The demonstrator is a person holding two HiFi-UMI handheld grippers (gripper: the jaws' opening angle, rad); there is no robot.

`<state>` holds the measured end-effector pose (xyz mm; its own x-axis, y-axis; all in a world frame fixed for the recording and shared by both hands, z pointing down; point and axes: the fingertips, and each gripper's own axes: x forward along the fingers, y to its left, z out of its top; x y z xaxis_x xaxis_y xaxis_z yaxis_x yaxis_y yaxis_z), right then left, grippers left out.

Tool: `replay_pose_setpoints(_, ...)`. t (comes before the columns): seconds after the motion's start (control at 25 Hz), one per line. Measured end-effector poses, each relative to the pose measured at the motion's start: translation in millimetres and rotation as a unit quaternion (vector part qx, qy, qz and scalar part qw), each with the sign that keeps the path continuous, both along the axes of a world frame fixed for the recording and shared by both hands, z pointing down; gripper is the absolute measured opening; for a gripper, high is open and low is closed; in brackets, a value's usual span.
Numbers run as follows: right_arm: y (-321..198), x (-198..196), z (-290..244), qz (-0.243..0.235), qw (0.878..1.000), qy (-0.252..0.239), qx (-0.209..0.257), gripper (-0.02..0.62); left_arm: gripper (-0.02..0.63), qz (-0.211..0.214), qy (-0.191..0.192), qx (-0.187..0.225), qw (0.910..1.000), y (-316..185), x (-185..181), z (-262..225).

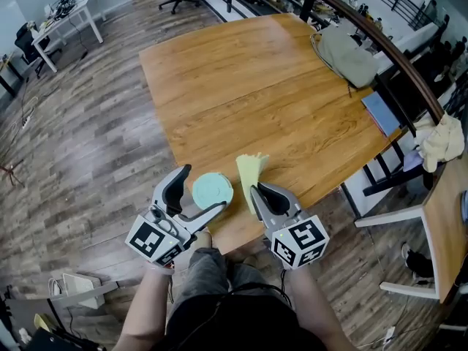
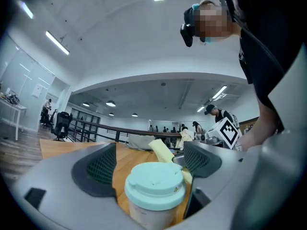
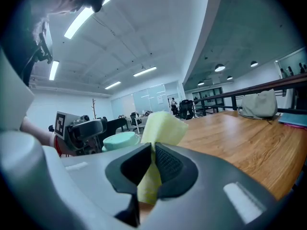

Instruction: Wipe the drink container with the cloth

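Head view | left hand-held gripper [image 1: 202, 189] open around cup [image 1: 213, 189] | right hand-held gripper [image 1: 256, 191] pinching cloth [image 1: 251, 167]

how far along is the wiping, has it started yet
Done: right gripper is shut on the yellow cloth; the cup sits between the left gripper's jaws, firm grip unclear. In hand: cloth held up beside the cup. Left: cloth doesn't seem to touch the cup yet, so all the wiping.
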<state>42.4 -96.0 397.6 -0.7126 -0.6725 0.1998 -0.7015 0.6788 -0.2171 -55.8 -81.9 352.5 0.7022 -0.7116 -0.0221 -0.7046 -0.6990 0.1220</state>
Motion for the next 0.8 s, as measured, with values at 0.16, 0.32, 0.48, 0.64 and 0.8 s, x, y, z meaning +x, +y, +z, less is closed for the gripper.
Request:
replay_pose_setpoints(0.16,-7.7,-1.7,-12.8,0.002,1.000,-0.002,0.014,0.034,0.329,-0.038,0.015,0.015,0.9990,-8.3,-17.0,-14.7)
replay_pose_setpoints(0.32,-12.7,-5.4,-21.6,0.002,1.000,0.000,0.024,0.034,0.190,-0.082,0.015,0.025,0.9962,-16.8,-34.4,-21.8)
replay_pose_setpoints(0.48,-16.7,-8.8,-30.4,0.000,0.999,0.002,0.038,0.034,0.052,-0.138,-0.017,0.012,0.9902,-24.4,-51.4,-16.6)
replay_pose_setpoints(0.64,-19.3,-12.8,-39.7,-0.003,0.999,0.006,0.054,0.034,-0.003,-0.169,-0.042,0.014,0.9846,-30.5,-60.9,-20.1)
replay_pose_setpoints(0.8,-22.1,-14.9,-48.6,-0.002,0.998,0.005,0.066,0.034,-0.003,-0.182,-0.043,0.017,0.9822,-33.3,-64.2,-27.8)
